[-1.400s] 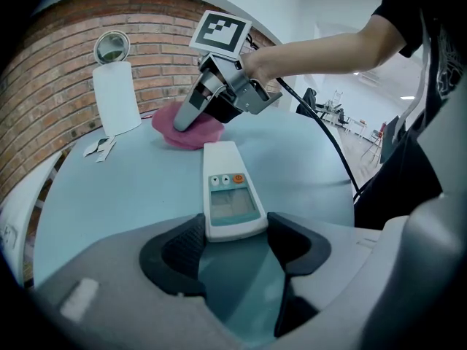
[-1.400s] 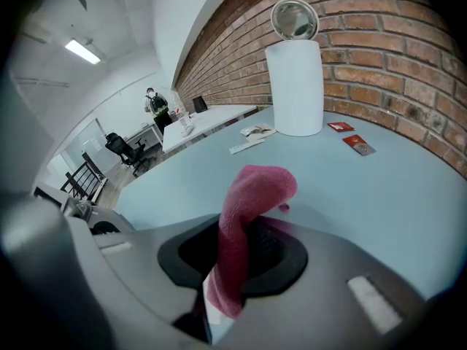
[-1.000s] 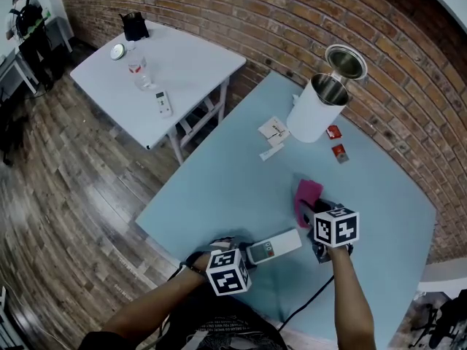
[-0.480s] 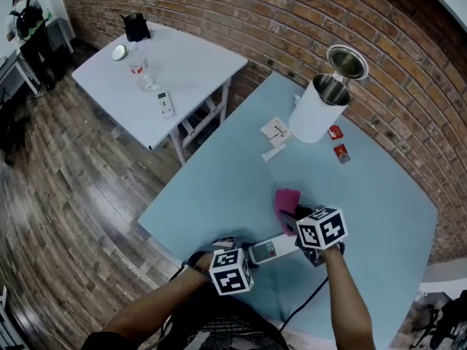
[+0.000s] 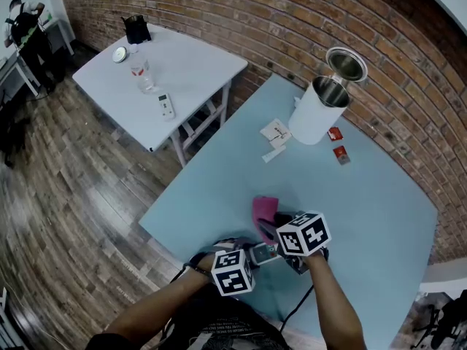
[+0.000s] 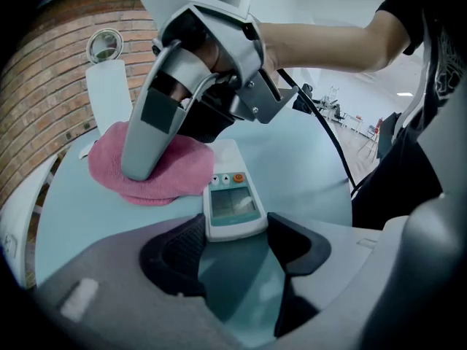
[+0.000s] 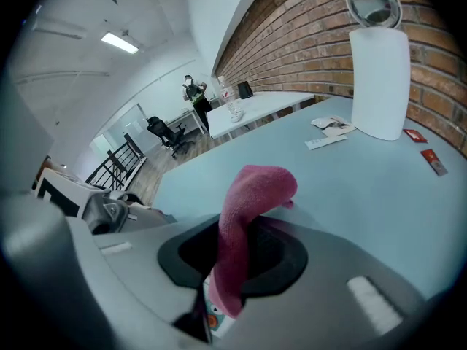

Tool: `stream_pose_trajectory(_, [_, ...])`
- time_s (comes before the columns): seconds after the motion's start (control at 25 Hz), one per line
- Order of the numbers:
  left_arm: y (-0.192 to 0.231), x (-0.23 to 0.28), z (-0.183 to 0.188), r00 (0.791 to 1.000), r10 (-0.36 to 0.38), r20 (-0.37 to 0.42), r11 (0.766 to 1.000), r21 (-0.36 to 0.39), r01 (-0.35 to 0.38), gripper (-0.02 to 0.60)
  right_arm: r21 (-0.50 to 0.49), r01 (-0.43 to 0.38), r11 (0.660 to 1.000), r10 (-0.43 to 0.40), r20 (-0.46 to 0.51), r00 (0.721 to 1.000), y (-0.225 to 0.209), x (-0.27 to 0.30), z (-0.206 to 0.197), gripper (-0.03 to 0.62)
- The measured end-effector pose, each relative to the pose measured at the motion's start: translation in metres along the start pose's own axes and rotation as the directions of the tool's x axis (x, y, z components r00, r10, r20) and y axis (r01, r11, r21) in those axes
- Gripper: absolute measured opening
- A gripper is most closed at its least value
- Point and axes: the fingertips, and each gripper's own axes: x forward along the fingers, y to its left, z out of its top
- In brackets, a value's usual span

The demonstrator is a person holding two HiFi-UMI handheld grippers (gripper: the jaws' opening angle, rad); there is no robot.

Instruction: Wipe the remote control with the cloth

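Remote control [image 6: 232, 203] lies flat on the blue counter [image 5: 365, 195], its long axis running away from my left tongs [image 6: 235, 248], which pinch its display end. The button print is too small to read. My right tongs [image 7: 241, 259] clamp the pink cloth [image 7: 252, 195] at its far end.

The pink terry cloth [image 6: 157, 170] looks soft, nubbly and matt. The white plastic remote control [image 6: 232, 203] is smooth, its grey screen glossier. The left gripper [image 6: 233, 243] has a matt grey plastic shell and black ribbed pads [image 6: 179, 250]. The pale blue table [image 5: 365, 195] is smooth with a dull sheen. The red brick wall [image 5: 241, 13] is rough. The brown plank floor [image 5: 66, 195] shows wood grain. The white cylindrical bin [image 5: 310, 119] carries a shiny metal lid [image 5: 345, 62].
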Motion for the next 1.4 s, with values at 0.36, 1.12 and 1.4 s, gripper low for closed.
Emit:
stream_pose_trajectory(0.36, [0.0, 0.0, -0.003, 1.0, -0.001, -0.012, 1.0, -0.003, 0.001, 0.268, 0.089, -0.077, 0.993, 0.072, 0.058, 0.996, 0.028, 0.007, 0.001, 0.077])
stream_pose_trajectory(1.12, [0.014, 0.004, 0.015, 0.99, 0.135, -0.034, 0.979, -0.152, -0.139, 0.305, 0.597, -0.053, 0.801, -0.295, 0.47, 0.832, -0.052, -0.121, -0.065, 0.077])
stream_pose_trajectory(1.4, [0.016, 0.009, 0.014, 0.982, 0.152, -0.113, 0.98, -0.112, -0.164, 0.301, 0.684, -0.081, 0.725, -0.408, 0.521, 0.749, -0.054, -0.146, -0.102, 0.077])
